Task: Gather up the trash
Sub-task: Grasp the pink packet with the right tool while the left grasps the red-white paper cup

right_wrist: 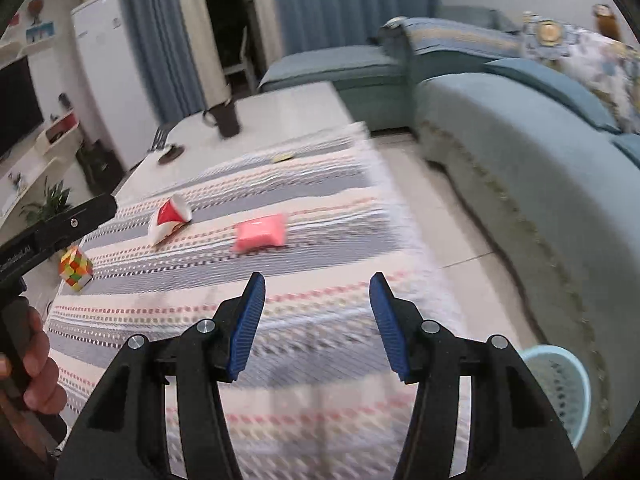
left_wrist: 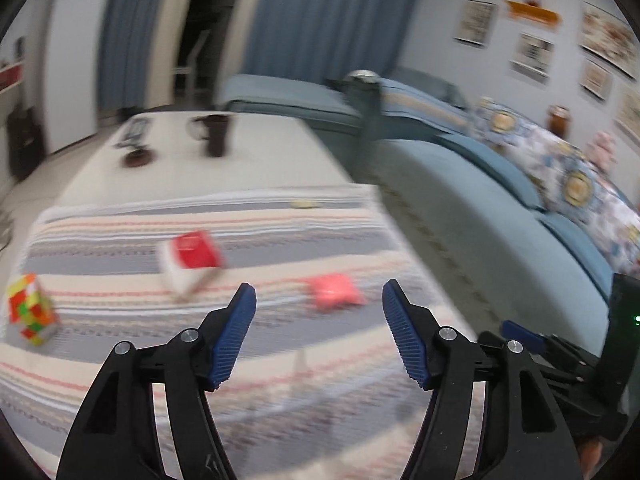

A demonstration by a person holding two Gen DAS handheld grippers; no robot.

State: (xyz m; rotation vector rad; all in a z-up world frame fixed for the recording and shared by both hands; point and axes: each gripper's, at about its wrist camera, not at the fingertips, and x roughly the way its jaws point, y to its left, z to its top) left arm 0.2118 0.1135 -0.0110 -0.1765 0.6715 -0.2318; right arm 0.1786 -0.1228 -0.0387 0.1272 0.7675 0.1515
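Both tools hover over the striped cloth (right_wrist: 320, 200) on the tabletop. Left gripper (left_wrist: 319, 294): jaws spread, nothing between. Right gripper (right_wrist: 317, 286): jaws spread, empty.

Trash lies ahead on the cloth: crushed red-and-white cup (right_wrist: 170, 218) beside pink packet (right_wrist: 260, 235), apart.

Pale blue basket (right_wrist: 560, 384) sits on the floor by the sofa (right_wrist: 520, 152), probably the drop point. Puzzle cube (right_wrist: 75, 267) likely stays.
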